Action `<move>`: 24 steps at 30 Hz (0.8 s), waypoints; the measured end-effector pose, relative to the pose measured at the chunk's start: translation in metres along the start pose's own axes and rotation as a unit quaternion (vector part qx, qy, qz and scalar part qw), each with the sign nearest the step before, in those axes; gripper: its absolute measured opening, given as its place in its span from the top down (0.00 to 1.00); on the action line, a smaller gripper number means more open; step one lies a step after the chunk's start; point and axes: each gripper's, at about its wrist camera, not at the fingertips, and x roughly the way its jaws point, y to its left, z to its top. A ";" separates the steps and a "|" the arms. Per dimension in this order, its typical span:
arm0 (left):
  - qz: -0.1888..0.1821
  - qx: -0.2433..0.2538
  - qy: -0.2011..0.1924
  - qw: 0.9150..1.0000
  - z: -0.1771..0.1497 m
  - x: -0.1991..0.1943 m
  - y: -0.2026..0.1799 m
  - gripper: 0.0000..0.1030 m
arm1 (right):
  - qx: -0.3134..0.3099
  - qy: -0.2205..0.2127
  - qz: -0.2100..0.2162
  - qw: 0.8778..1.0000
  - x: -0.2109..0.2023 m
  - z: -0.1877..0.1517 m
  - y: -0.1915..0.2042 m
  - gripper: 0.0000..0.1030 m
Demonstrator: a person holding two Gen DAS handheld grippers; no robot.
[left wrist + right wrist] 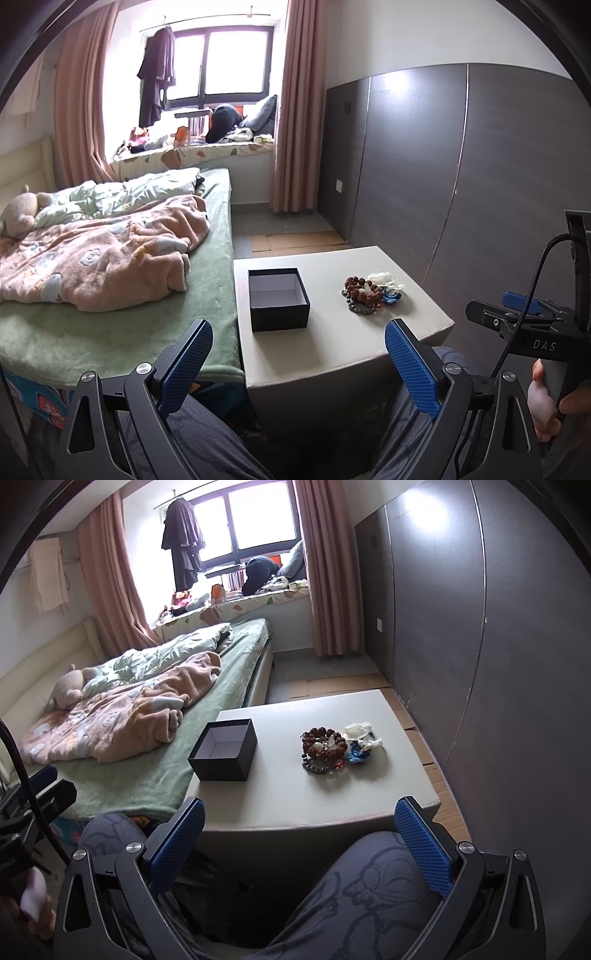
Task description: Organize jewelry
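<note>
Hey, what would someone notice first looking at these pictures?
Probably the open, empty black square box on the white low table, bed side. Beside it, apart, lies a tangled pile of beaded bracelets, brown, grey and blue. Both open grippers, left and right, hover short of the table.

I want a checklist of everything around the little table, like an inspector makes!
Surface: white stool-table, bare at the near edge.
Job's things: black box, open and empty; jewelry pile to its right, apart from it.
Clutter: nothing seen on the table.
Grippers: left claw and right claw both open, empty, short of the table.
Cables: black cable on the right gripper.
Surroundings: bed beside the table, pink blanket, window.
</note>
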 end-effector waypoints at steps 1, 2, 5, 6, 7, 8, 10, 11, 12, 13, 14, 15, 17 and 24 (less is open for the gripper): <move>0.000 0.001 0.000 1.000 0.000 0.000 0.000 0.08 | 0.002 0.000 0.000 1.000 0.000 0.000 -0.001 0.00; -0.001 0.001 0.000 1.000 0.000 -0.001 0.000 0.08 | 0.005 0.000 0.001 1.000 0.000 -0.001 -0.003 0.00; -0.002 0.000 0.000 1.000 0.000 -0.001 -0.002 0.08 | 0.008 0.002 0.001 1.000 0.001 -0.002 -0.005 0.00; -0.002 0.001 0.001 1.000 0.000 -0.001 -0.001 0.08 | 0.008 0.004 0.002 1.000 0.001 -0.002 -0.006 0.00; -0.003 0.002 0.001 1.000 0.000 -0.002 -0.002 0.08 | 0.009 0.005 -0.001 1.000 0.001 -0.001 -0.006 0.00; -0.003 0.004 0.000 1.000 0.000 -0.002 -0.003 0.08 | 0.010 0.006 -0.004 1.000 0.001 -0.001 -0.007 0.00; -0.002 0.005 0.000 1.000 0.001 -0.002 -0.004 0.08 | 0.012 0.005 -0.004 1.000 0.001 0.000 -0.008 0.00; -0.003 0.004 0.000 1.000 0.000 -0.002 -0.004 0.08 | 0.013 0.005 -0.004 1.000 0.000 0.001 -0.008 0.00; -0.004 0.004 0.001 1.000 0.000 -0.002 -0.005 0.08 | 0.013 0.005 -0.003 1.000 -0.001 0.001 -0.009 0.00; -0.005 0.004 0.001 1.000 0.000 -0.003 -0.006 0.08 | 0.013 0.005 -0.003 1.000 -0.001 0.001 -0.009 0.00; -0.004 0.005 0.001 1.000 0.000 -0.004 -0.007 0.08 | 0.012 0.004 -0.002 1.000 -0.001 0.001 -0.009 0.00; -0.005 0.006 0.001 1.000 0.000 -0.004 -0.008 0.08 | 0.012 0.004 -0.002 1.000 -0.002 0.001 -0.009 0.00; -0.005 0.007 0.001 1.000 0.000 -0.005 -0.008 0.08 | 0.011 0.004 -0.001 1.000 -0.003 0.001 -0.008 0.00; -0.006 0.007 -0.001 1.000 0.001 -0.008 -0.010 0.08 | 0.011 0.003 0.000 1.000 -0.005 0.001 -0.006 0.00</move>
